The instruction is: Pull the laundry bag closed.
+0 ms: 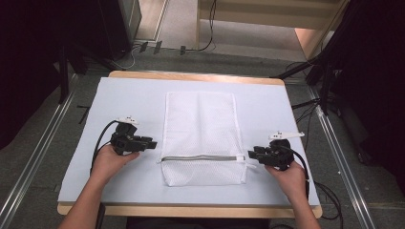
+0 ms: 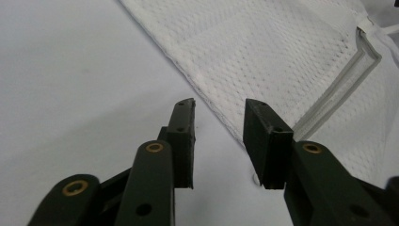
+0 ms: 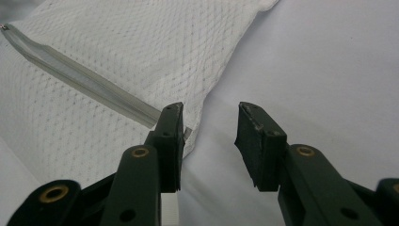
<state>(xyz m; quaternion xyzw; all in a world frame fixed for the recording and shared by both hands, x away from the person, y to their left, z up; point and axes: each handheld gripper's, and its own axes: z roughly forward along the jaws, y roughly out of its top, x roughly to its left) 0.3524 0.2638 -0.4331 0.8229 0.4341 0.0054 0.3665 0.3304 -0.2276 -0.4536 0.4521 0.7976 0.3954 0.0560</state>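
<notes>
White mesh bag (image 1: pixel 200 138) lies flat at table (image 1: pixel 129 75) centre on a pale blue mat (image 1: pixel 267 114). Long axis runs 12 to 6 in the high view. A grey zipper (image 1: pixel 200 158) crosses it 9 to 3, near the 6 o'clock end.

Left gripper (image 1: pixel 152 143) sits at 9 o'clock of the bag, jaws pointing toward 3, level with the zipper or a touch above. Apart from the bag edge, a small gap of mat between. Jaws released, nothing between them. In the left gripper view (image 2: pixel 219 141) the bag's hem (image 2: pixel 207 96) runs diagonally just ahead of the tips, zipper end at 2 o'clock.

Right gripper (image 1: pixel 251 154) sits at 3 o'clock of the bag, jaws pointing toward 9, right on the zipper line. Jaws also released, nothing held. In the right gripper view (image 3: pixel 209 141) the zipper's end and what looks like the pull tab (image 3: pixel 187 133) sit just beside the left-hand jaw's tip; touching or not, can't tell. Bag corner is ahead at 11 o'clock, bare mat under the other jaw.

Key relation: zipper axis lines up with both grippers, one at each end. Right gripper is the nearer one, almost at the bag edge and at the pull end. Left is a bit further off.

Judgement: likely next is right nips the pull, left pins the bag's 9 o'clock edge, then the pull travels along 3 to 9. Risk: thin mesh bunches if the left side isn't pinned first.
</notes>
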